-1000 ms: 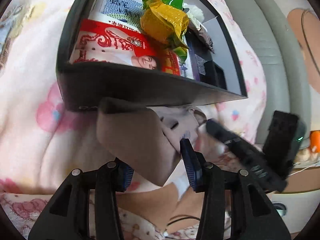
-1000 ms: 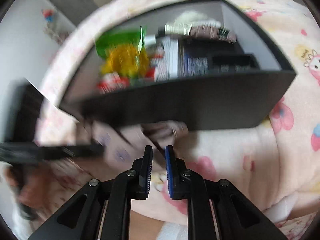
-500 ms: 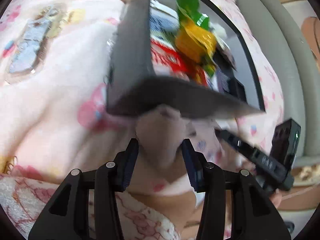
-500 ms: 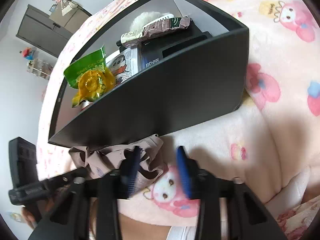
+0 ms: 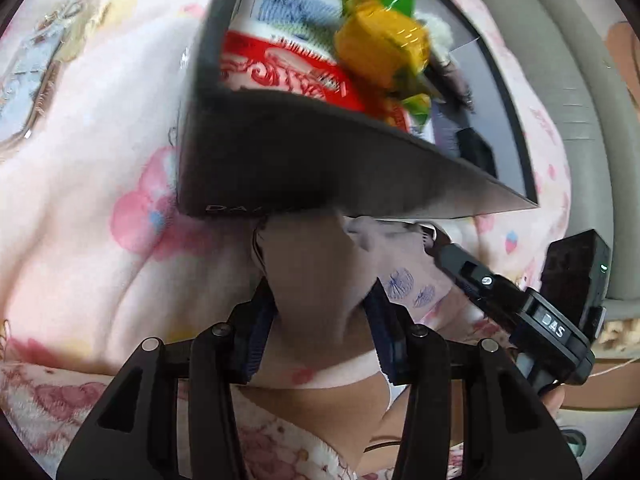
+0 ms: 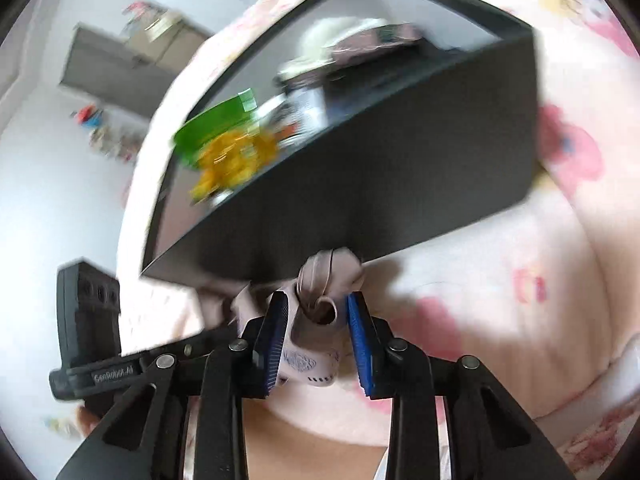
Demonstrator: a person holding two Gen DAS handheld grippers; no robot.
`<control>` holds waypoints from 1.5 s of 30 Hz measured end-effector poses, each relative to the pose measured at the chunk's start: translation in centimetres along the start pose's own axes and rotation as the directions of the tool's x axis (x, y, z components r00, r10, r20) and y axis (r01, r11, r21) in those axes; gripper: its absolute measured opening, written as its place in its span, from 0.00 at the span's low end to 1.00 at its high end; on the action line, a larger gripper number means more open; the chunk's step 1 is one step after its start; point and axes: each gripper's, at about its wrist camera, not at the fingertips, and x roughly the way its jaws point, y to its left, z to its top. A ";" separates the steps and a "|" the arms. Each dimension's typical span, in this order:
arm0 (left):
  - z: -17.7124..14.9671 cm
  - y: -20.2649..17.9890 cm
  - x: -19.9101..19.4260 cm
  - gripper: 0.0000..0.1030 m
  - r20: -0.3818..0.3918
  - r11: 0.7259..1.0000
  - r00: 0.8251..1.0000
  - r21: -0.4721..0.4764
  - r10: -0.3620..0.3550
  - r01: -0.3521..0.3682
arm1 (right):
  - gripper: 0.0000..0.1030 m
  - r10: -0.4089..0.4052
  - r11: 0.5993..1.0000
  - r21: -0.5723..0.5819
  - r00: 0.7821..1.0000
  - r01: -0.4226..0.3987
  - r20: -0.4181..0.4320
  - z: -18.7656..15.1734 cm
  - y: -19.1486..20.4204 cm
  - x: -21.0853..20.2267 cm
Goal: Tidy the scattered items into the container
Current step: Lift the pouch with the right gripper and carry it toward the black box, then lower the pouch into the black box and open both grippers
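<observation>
L gripper spread wide w/ beige cloth filling the gap. R gripper closing around same cloth (pads not pressing yet). Black box stands just behind.

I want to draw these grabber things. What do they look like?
Each gripper is black plastic with two angled fingers joined by silver round bolts. The left gripper and right gripper both have ribbed blue pads inside the fingers. White lettering marks their sides. A boxy black block with a tiny green light sits on the right one.
</observation>
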 end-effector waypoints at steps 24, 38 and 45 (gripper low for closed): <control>7.2 -15.5 -8.3 0.18 0.310 0.914 0.940 0.405 -0.143 0.005 | 0.11 0.149 0.909 -0.416 0.944 -0.013 0.296 9.2 10.0 -11.6; 8.9 -11.7 -4.2 0.29 0.444 0.946 0.880 0.181 0.167 -0.271 | 0.11 0.070 0.983 -0.181 0.971 -0.028 0.231 12.1 1.5 -10.8; 8.0 -12.9 -1.8 0.32 0.206 0.939 0.978 0.334 0.015 -0.085 | 0.11 0.026 0.981 -0.193 0.995 -0.006 0.100 10.9 2.6 -8.5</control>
